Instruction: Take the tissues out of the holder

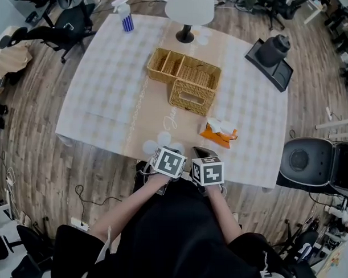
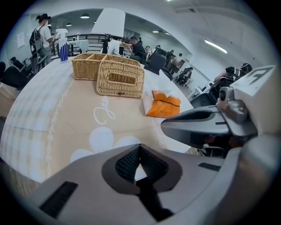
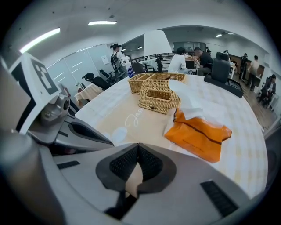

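An orange tissue pack (image 1: 219,133) lies on the table with a white tissue sticking up from it, just right of the wicker holder (image 1: 191,97). It also shows in the left gripper view as the tissue pack (image 2: 163,104) beside the holder (image 2: 120,79), and in the right gripper view as the pack (image 3: 199,135) in front of the holder (image 3: 159,99). My left gripper (image 2: 139,151) and right gripper (image 3: 138,150) are both shut and hold nothing. They hang side by side at the table's near edge, left gripper (image 1: 161,154) and right gripper (image 1: 200,153).
A wicker tray (image 1: 175,65) with compartments stands behind the holder. A white lamp (image 1: 189,9) and a blue spray bottle (image 1: 125,16) stand at the far edge. A black device (image 1: 270,59) sits at the table's right corner. Office chairs surround the table.
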Demonstrator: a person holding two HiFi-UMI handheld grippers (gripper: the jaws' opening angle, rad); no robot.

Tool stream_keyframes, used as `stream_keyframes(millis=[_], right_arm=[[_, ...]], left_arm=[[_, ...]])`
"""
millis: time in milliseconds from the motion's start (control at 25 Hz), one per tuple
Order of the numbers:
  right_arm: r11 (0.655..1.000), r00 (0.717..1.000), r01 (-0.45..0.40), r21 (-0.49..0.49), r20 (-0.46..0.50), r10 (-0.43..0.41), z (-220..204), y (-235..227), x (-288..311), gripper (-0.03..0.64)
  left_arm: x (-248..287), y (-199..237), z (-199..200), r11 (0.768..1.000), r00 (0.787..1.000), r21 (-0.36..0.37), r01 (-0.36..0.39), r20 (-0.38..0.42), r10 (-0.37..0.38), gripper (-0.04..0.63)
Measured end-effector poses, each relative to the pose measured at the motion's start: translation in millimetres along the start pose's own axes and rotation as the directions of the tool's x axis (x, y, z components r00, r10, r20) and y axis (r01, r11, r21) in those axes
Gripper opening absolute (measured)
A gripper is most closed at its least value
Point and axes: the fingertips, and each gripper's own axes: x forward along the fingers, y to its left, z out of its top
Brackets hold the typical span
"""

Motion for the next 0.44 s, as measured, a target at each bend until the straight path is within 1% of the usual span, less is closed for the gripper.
stream_keyframes(millis=[160,280,440], right_arm=[[0.999,1.000,0.002,0.045,-0.006,-0.001,-7.4,-5.8,-1.9,0.014],[0.998,1.000,0.019,0.053,-0.008,-0.018,-11.9,-11.1,-6.6,0.014],[0.998,1.000,0.016,0.066,-0.004,-0.016,-13.0,-14.7,-11.0,0.014]], left_arm=[[2.4,-7.8,3.0,0.999,1.000,0.030,0.017,-0.002,-0.017,0.000],[5.5,-13.9,5.1,0.998,1.000,0.056,0.023,-0.005,-0.023,0.000],[10.0,-22.7,5.5,0.996,0.999,0.082,0.033,-0.017,-0.032,0.000]])
